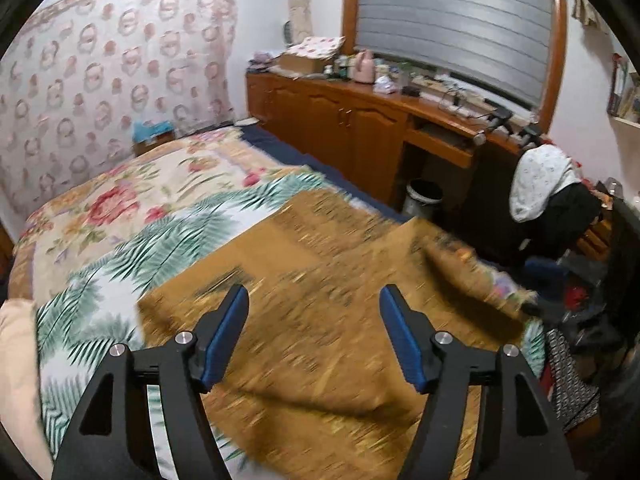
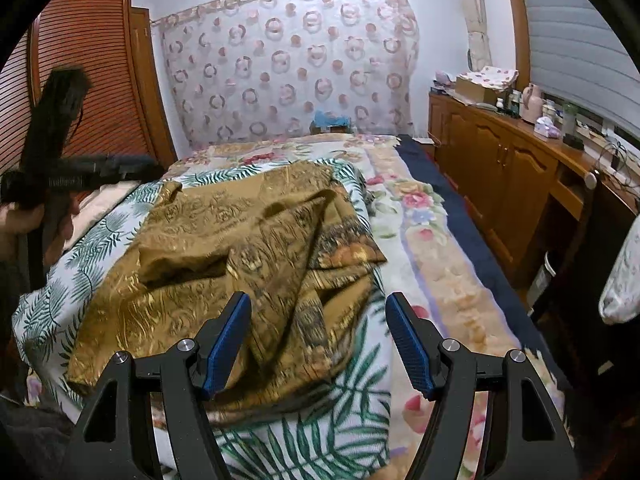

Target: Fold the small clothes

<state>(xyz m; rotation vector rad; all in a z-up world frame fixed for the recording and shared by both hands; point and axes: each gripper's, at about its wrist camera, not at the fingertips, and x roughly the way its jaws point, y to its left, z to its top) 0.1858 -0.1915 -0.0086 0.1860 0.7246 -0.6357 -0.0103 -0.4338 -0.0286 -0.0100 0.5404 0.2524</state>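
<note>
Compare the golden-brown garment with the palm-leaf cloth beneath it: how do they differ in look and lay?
The golden-brown garment is dark ochre with a fine gold pattern; the palm-leaf cloth is white with green fronds. The garment lies rumpled, with folds and a raised flap, while the cloth lies mostly flat on the bed. The garment sits on top; the cloth reaches past its edges. Both lie free: the left claw and right claw are open.

Motion-blurred golden garment (image 1: 320, 300) under left gripper (image 1: 314, 300)
</note>
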